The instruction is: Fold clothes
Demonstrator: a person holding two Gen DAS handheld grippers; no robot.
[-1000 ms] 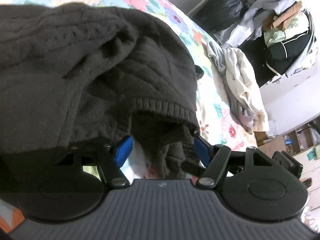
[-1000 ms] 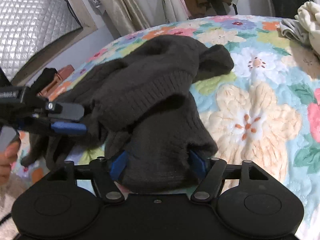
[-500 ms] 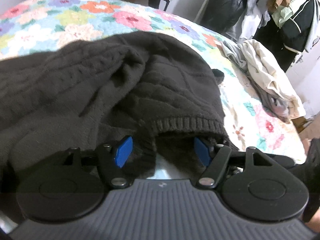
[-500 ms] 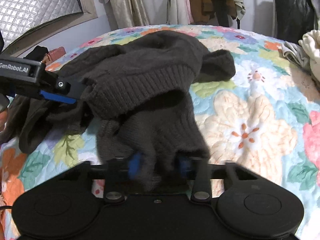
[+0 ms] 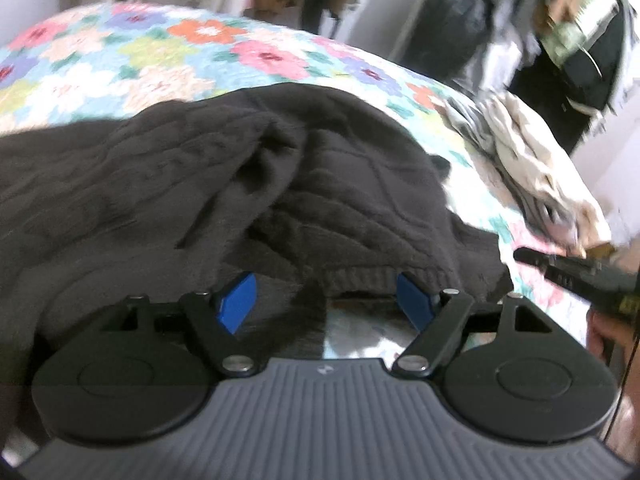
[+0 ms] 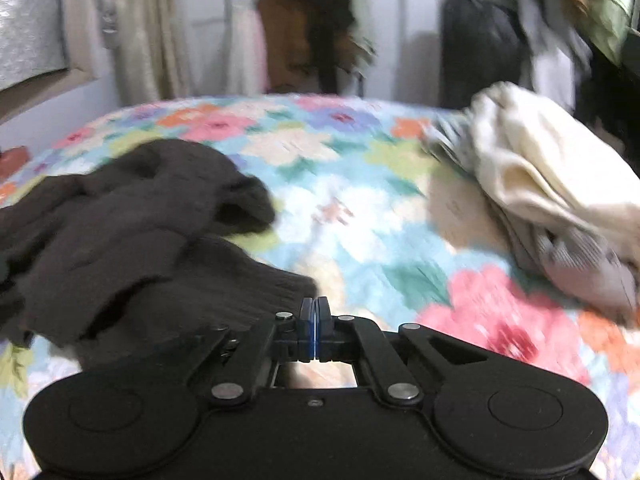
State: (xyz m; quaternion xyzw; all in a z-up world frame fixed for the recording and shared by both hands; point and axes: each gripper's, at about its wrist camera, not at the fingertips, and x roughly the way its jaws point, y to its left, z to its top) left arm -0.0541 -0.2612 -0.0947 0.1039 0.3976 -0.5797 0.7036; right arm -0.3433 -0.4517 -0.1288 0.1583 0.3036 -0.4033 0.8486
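A dark brown knit sweater (image 5: pixel 200 184) lies bunched on the flowered quilt (image 5: pixel 160 60). My left gripper (image 5: pixel 326 304) sits low at its near edge, jaws wide and still opening. The ribbed hem (image 5: pixel 360 280) lies between the blue pads (image 5: pixel 240 304), which do not press on it. In the right wrist view the sweater (image 6: pixel 120 240) spreads to the left. My right gripper (image 6: pixel 315 304) is shut, and the hem's corner (image 6: pixel 288 284) runs right into its fingertips. That gripper (image 5: pixel 522 257) also shows at the right of the left wrist view, held by a hand (image 5: pixel 604 332).
A heap of cream and grey clothes (image 6: pixel 540 184) lies on the quilt (image 6: pixel 340 184) at the right. Beyond the bed stand a black chair back (image 6: pixel 480 48), hanging garments (image 6: pixel 304 32), a pale curtain (image 6: pixel 132 28) and more piled clothes (image 5: pixel 580 32).
The right jaws closed from wide apart onto the sweater's hem, and that gripper swung to the right. The left gripper rolled level and its jaws spread a little wider.
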